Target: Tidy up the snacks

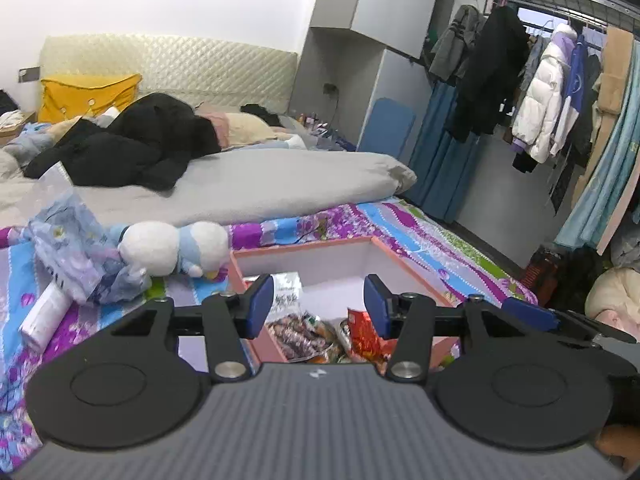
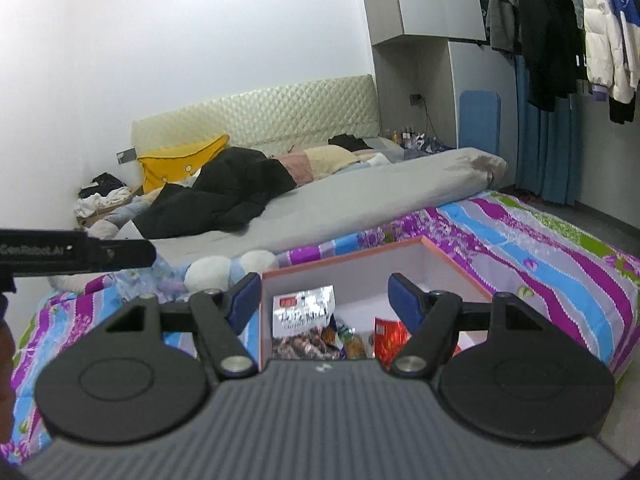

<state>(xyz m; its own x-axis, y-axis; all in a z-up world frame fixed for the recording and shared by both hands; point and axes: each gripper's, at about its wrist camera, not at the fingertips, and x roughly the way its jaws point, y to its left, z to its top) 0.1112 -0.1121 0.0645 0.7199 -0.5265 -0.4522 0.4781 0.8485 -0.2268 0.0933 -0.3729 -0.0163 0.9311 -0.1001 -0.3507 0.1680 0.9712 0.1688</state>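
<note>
While both hand-held grippers hover over it, the pink-rimmed rectangular box with white inner walls (image 1: pixel 404 264) (image 2: pixel 456 268) sits on the floral striped purple-and-blue bedsheet (image 1: pixel 432 236) (image 2: pixel 560 264), its long axis running away from the cameras toward the grey rolled duvet (image 1: pixel 280 184). Left hand-held gripper (image 1: pixel 318 306) is released, blue pads apart, nothing between them. Right hand-held gripper (image 2: pixel 324 300) is likewise spread wide and empty. Inside the box: a clear-and-silver snack bag with a red label (image 2: pixel 304 312) (image 1: pixel 286 296) stands upright against the left wall, its lower half showing brownish pieces; a red foil snack packet (image 2: pixel 390 336) (image 1: pixel 366 332) stands upright near the right side; between them are orange and green wrappers (image 2: pixel 346 338), hard to make out. Near ends of all packets and the box's front wall are cut off by the gripper bodies. Left of the box, a white-and-blue plush toy (image 1: pixel 176 246) lies on the sheet beside a crumpled translucent floral bag (image 1: pixel 76 248).
</note>
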